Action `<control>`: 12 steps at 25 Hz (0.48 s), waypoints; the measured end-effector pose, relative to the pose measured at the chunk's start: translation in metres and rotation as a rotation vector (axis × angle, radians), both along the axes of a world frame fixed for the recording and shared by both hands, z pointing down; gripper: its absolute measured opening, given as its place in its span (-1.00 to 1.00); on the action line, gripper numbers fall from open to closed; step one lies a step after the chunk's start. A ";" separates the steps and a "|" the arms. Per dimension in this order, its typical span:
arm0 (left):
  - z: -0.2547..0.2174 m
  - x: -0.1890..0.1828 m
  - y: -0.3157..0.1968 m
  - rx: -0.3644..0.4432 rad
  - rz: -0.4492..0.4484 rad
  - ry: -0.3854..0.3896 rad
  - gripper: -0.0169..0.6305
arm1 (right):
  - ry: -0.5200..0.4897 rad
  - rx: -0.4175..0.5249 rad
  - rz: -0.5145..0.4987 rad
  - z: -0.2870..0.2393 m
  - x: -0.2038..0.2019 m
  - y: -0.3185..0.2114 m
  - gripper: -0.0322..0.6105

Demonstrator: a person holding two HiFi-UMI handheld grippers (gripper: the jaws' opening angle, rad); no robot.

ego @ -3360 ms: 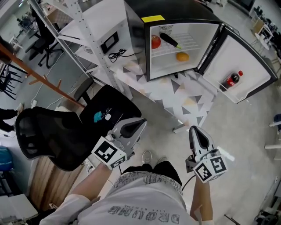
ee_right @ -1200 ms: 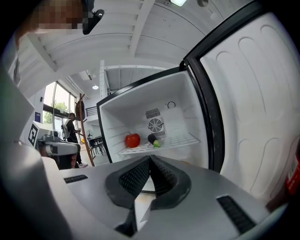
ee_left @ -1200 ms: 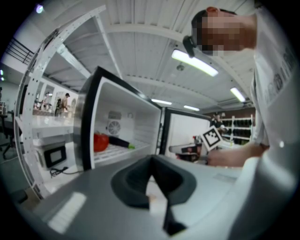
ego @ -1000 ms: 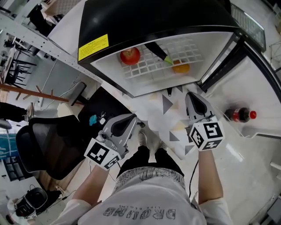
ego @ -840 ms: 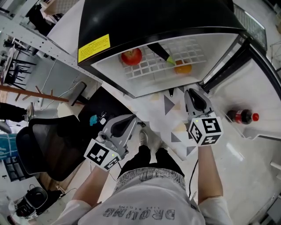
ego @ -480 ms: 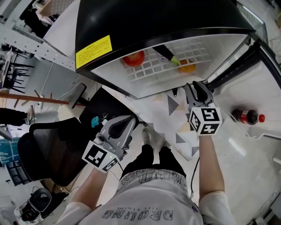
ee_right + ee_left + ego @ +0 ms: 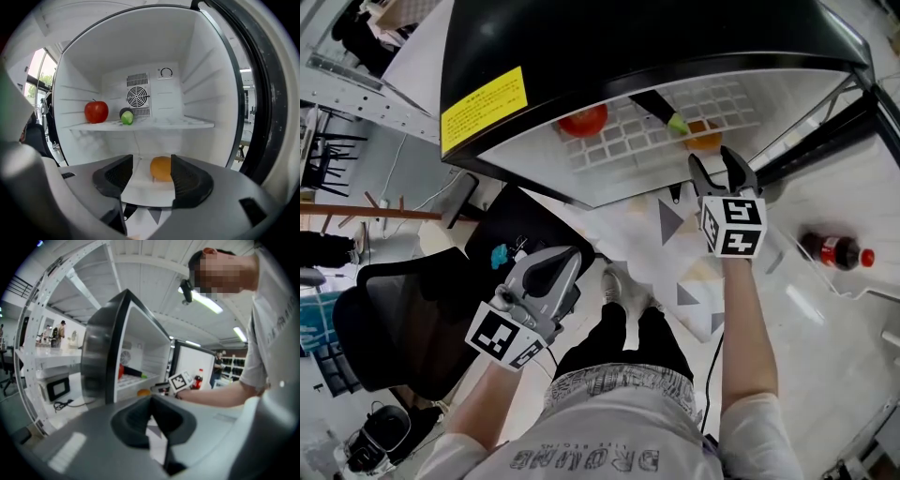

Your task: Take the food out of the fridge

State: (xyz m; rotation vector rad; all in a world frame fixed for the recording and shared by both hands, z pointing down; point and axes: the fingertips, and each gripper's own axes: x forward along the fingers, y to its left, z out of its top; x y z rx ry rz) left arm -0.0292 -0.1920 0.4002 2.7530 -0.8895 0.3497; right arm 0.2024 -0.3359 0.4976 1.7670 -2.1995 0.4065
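Observation:
The open fridge [image 7: 609,56] holds a red apple [image 7: 583,120] [image 7: 96,112] and a dark vegetable with a green tip [image 7: 661,110] [image 7: 126,116] on its wire shelf. An orange [image 7: 704,138] [image 7: 161,168] lies on the fridge floor below. My right gripper [image 7: 718,167] [image 7: 151,164] is at the fridge mouth, aimed at the orange. Its jaws have just been opening and stand apart with nothing between them; the orange shows beyond the gap. My left gripper [image 7: 572,258] [image 7: 152,416] hangs back over the floor, shut and empty.
The fridge door [image 7: 872,187] stands open at the right with a cola bottle [image 7: 832,251] in its rack. The fridge stands on a table with a triangle pattern [image 7: 675,244]. A black office chair [image 7: 403,319] is at the lower left, metal shelving [image 7: 356,84] behind it.
My right gripper has moved forward to the fridge opening and its jaws have parted. The left gripper has drifted slightly down and left. The fridge looms closer in the head view.

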 end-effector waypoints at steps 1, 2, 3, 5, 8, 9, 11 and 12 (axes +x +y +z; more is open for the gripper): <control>0.001 0.001 0.000 -0.002 0.003 -0.001 -0.93 | 0.003 0.001 0.002 0.001 0.000 -0.003 -0.19; 0.002 0.001 0.000 -0.003 0.006 -0.004 -0.93 | 0.002 0.002 0.006 0.001 0.001 -0.006 -0.18; 0.003 0.002 0.000 -0.005 0.008 -0.007 -0.93 | 0.001 0.003 0.011 0.002 0.001 -0.009 -0.16; 0.005 0.003 0.000 -0.009 0.011 -0.010 -0.93 | 0.001 0.003 0.021 0.005 0.003 -0.013 -0.14; 0.008 0.006 0.001 -0.014 0.017 -0.016 -0.93 | 0.008 -0.005 0.032 0.013 0.006 -0.020 -0.11; 0.010 0.007 0.002 -0.016 0.019 -0.018 -0.93 | 0.009 -0.008 0.036 0.016 0.008 -0.022 -0.11; 0.013 0.008 0.002 -0.022 0.020 -0.023 -0.93 | 0.014 -0.016 0.041 0.021 0.012 -0.025 -0.10; 0.014 0.008 0.002 -0.025 0.020 -0.025 -0.93 | 0.017 -0.021 0.044 0.025 0.013 -0.027 -0.08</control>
